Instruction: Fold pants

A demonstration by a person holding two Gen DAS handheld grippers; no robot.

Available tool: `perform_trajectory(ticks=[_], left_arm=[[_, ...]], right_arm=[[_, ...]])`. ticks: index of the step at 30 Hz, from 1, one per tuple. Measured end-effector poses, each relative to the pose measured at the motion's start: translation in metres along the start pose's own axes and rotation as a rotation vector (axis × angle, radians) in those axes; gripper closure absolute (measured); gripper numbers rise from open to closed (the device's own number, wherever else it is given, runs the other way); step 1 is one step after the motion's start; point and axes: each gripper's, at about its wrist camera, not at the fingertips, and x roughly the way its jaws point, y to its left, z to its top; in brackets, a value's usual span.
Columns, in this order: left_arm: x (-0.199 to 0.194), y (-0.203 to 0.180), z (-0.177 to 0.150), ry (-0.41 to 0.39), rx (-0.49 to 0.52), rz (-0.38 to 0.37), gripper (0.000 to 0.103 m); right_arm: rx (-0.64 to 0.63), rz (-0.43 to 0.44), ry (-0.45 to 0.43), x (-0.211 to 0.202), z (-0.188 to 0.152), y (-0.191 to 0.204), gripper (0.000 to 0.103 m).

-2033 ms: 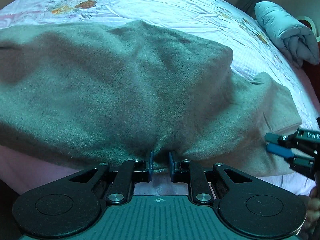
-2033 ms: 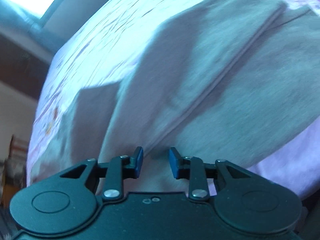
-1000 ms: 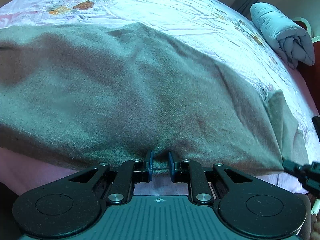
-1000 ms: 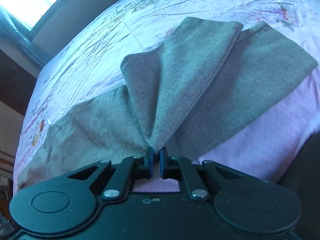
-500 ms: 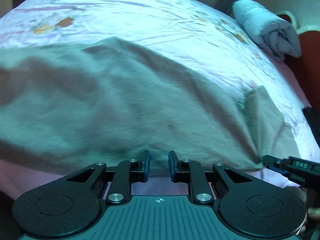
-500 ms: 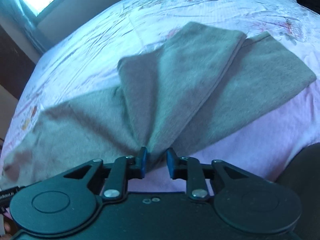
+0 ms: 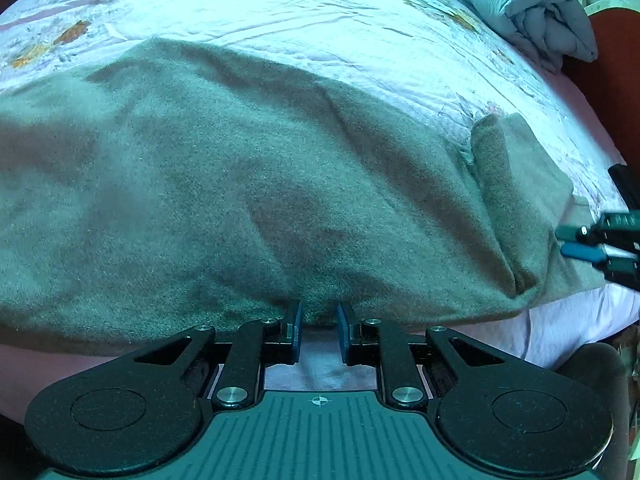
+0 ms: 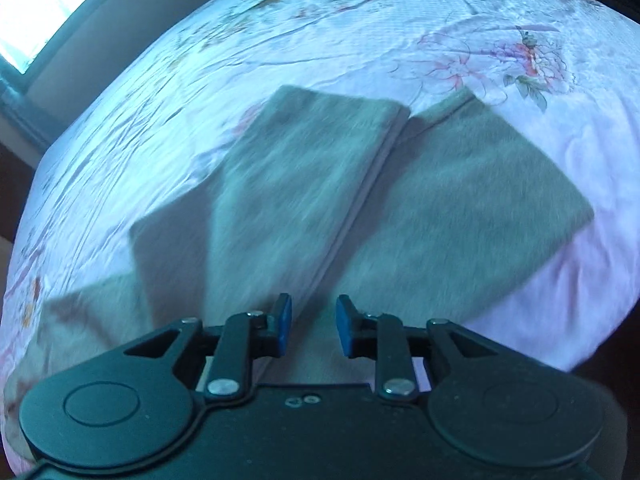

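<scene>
grey fleecy knit pants (image 7: pixel 248 184) spread flat on the pale pink floral-print bed sheet (image 7: pixel 304 28), partly folded: one leg laid slantwise over the other in the right wrist view, its hem edge running along the lower leg. left gripper (image 7: pixel 318 330) at the near edge of the cloth, blue-padded fingers (image 7: pixel 295 328) parted, cloth lying at the gap but not pinched. right gripper (image 8: pixel 310 330) likewise spread apart, holding nothing, low over the overlapped legs; also visible at the far right of the left wrist view, beside the bunched corner. probably between folds: one fold set down, both grips let go. next move likely calls for closing on the near edge at two places well apart, lifting evenly and carrying it over, keeping the overlapped leg from sliding. rolled light-blue quilted blanket (image 7: pixel 524 12) well away at the bed's far corner.
</scene>
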Motion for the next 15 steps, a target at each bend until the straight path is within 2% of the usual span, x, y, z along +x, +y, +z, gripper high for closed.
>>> perform_trajectory(ticks=[7, 8, 9, 10, 15], left_arm=[[0.003, 0.003, 0.001, 0.000, -0.003, 0.000, 0.085], [0.004, 0.003, 0.001, -0.001, -0.004, -0.001, 0.085], [0.003, 0.003, 0.001, -0.001, -0.005, -0.001, 0.085], [0.003, 0.003, 0.001, -0.002, -0.005, -0.001, 0.085], [0.003, 0.003, 0.001, -0.002, -0.003, -0.003, 0.085]], right_arm=[[0.031, -0.054, -0.008, 0.021, 0.026, -0.005, 0.088], [0.036, -0.055, -0.016, 0.022, 0.028, -0.005, 0.092], [0.031, -0.053, -0.024, 0.022, 0.029, -0.005, 0.102], [0.020, -0.050, -0.032, 0.021, 0.028, -0.003, 0.103], [-0.078, -0.056, -0.138, -0.002, 0.021, 0.005, 0.103]])
